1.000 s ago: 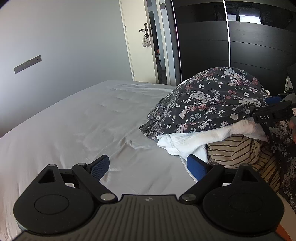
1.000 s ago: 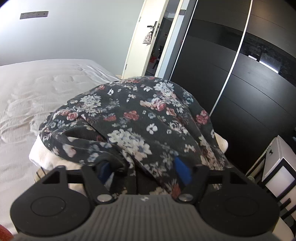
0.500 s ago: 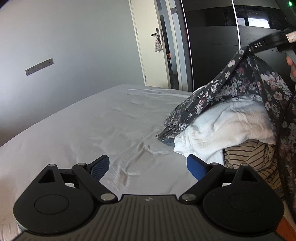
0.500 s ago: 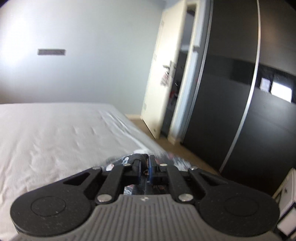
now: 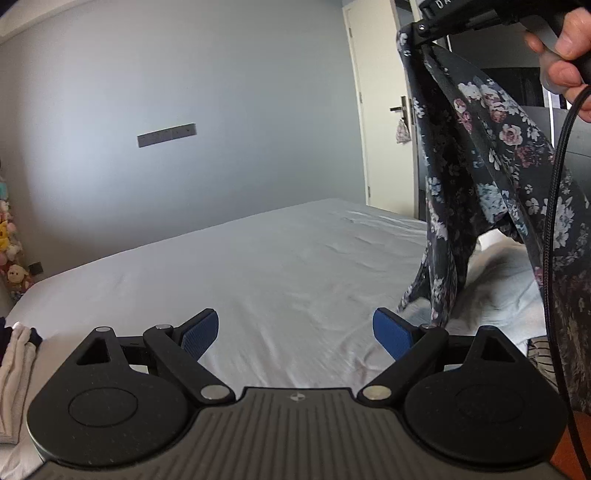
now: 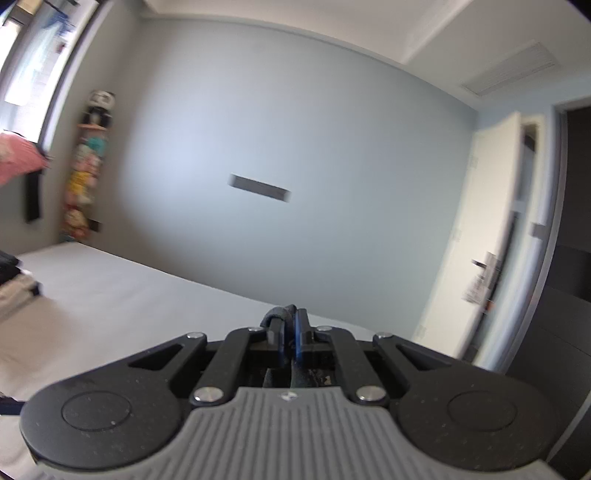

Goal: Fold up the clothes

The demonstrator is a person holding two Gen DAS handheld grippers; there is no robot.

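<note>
Left wrist view shows our left gripper (image 5: pixel 295 332) with its blue pads spread wide and nothing between them, hovering over the white bed sheet (image 5: pixel 258 266). At the upper right our right gripper (image 5: pixel 424 27) hangs high, held by a hand (image 5: pixel 565 48), its jaws pinched together on an edge of the dark floral garment (image 5: pixel 480 158); the right wrist view confirms dark cloth squeezed between the pads of the right gripper (image 6: pixel 290 334). The garment dangles from that grip, its lower end trailing onto the pile of clothes (image 5: pixel 498 288) at the right of the bed, where white and striped pieces lie. We judge the hold to be narrow, on a bunched edge, so the cloth could slip out if we swing it hard. The trailing hem may also drag the white piece off the pile. A black cable (image 5: pixel 554 206) hangs just beside the garment and could snag it as we spread it flat.
</note>
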